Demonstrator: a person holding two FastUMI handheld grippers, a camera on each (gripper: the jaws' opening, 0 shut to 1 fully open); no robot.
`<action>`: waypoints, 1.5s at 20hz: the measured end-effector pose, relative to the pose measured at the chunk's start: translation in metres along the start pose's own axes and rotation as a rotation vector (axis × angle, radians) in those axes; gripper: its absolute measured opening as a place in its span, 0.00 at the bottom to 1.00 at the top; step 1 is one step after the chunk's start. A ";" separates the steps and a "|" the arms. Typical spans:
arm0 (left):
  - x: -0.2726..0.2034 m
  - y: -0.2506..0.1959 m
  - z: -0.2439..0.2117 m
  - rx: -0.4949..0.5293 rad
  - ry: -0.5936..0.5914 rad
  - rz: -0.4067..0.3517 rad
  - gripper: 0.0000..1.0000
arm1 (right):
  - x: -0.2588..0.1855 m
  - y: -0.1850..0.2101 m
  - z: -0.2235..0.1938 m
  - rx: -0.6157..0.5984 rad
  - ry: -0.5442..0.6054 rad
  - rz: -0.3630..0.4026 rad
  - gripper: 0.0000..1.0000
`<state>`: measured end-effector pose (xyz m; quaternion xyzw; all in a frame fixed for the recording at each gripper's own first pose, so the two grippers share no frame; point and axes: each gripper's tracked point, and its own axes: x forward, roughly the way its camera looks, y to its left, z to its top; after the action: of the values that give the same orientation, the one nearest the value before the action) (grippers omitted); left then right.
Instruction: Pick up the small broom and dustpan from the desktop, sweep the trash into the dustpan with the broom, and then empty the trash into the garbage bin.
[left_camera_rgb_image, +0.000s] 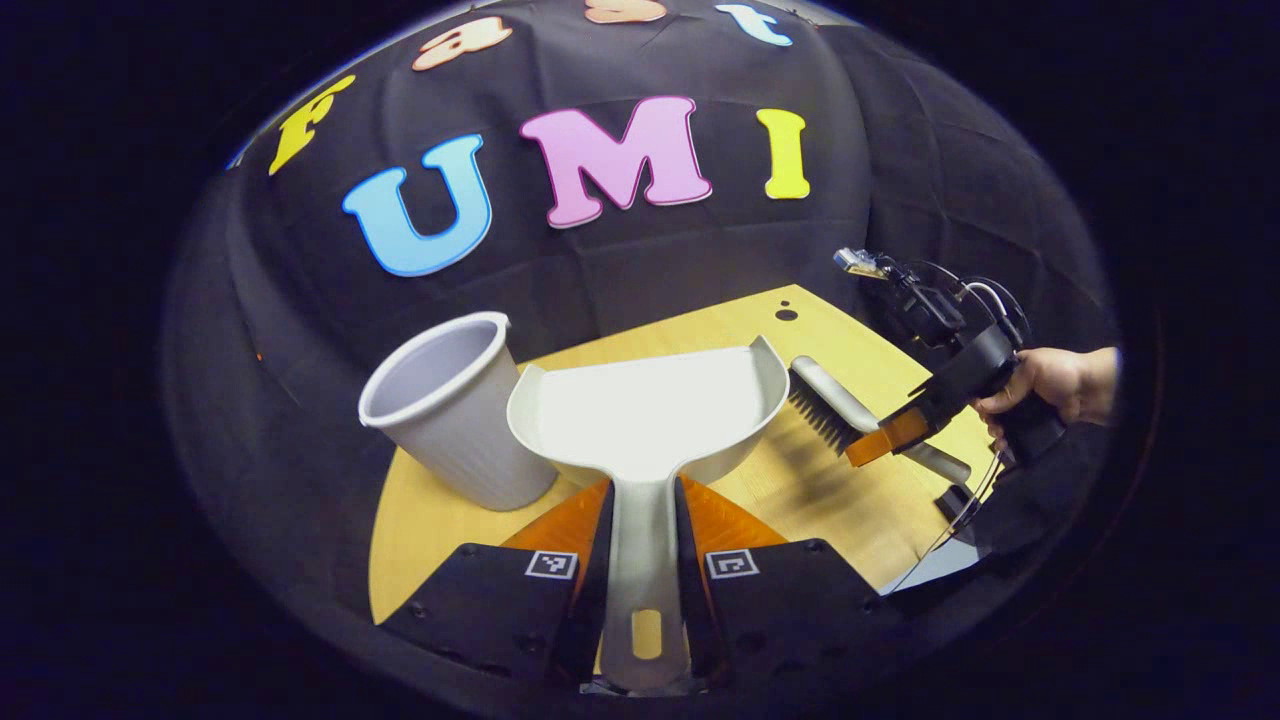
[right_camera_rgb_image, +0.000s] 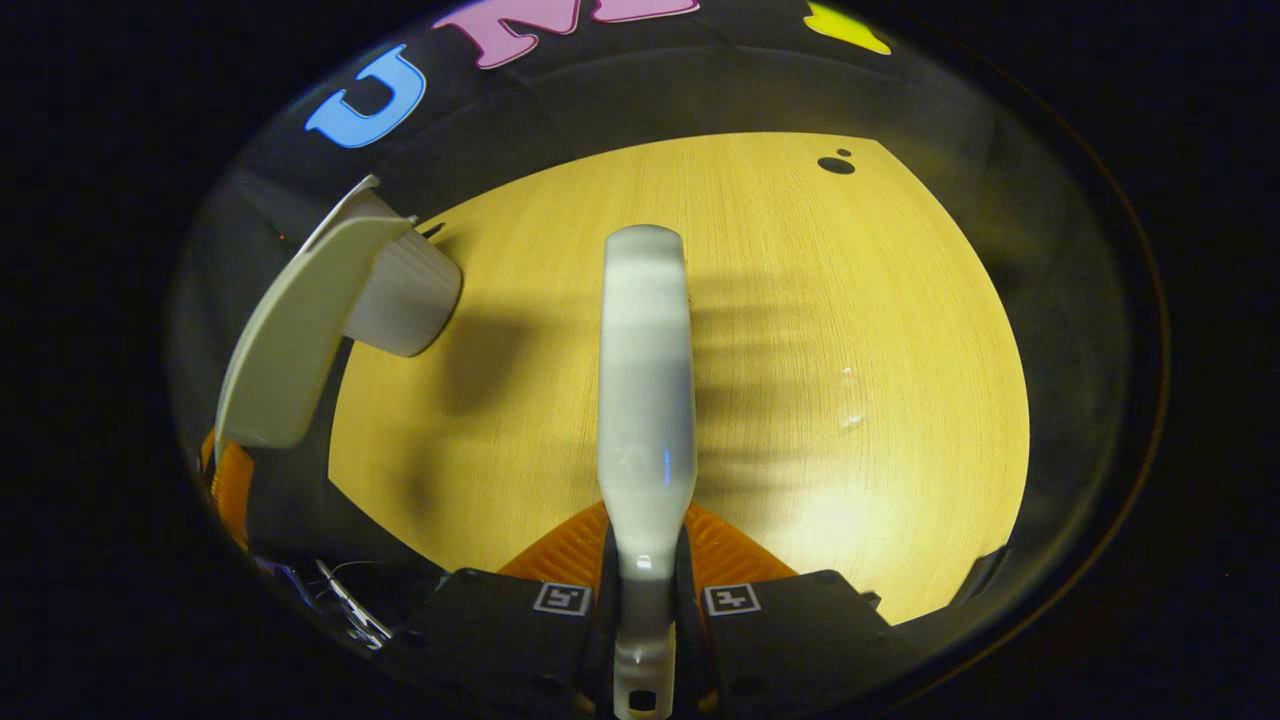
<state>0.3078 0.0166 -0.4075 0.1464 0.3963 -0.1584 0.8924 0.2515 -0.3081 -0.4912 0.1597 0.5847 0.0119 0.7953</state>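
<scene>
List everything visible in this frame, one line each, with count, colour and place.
dustpan: 1, pale grey, held up by its handle above the desktop
broom: 1, grey back, dark bristles, held by its handle over the desktop
garbage bin: 1, grey, on the desktop beside the dustpan
desktop: 1, light wood
dark spot: 1, far desktop corner
left gripper: shut on dustpan
right gripper: shut on broom
hand: 1, holding the right gripper

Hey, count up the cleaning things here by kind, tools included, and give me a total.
Dustpan: 1
Broom: 1
Bin: 1
Tools: 2, left on the dustpan handle, right on the broom handle
Total: 5
</scene>
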 end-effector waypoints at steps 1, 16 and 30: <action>0.010 -0.001 -0.012 -0.010 0.017 0.009 0.30 | 0.009 0.000 -0.005 0.000 0.007 -0.013 0.27; 0.055 -0.033 -0.027 -0.118 0.209 0.040 0.31 | 0.088 0.018 -0.017 -0.028 0.133 -0.110 0.27; 0.053 -0.035 -0.047 -0.125 0.365 0.022 0.74 | 0.079 0.029 -0.012 0.027 0.130 -0.083 0.59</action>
<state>0.2961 -0.0061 -0.4821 0.1216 0.5591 -0.0944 0.8147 0.2700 -0.2612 -0.5600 0.1452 0.6411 -0.0186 0.7533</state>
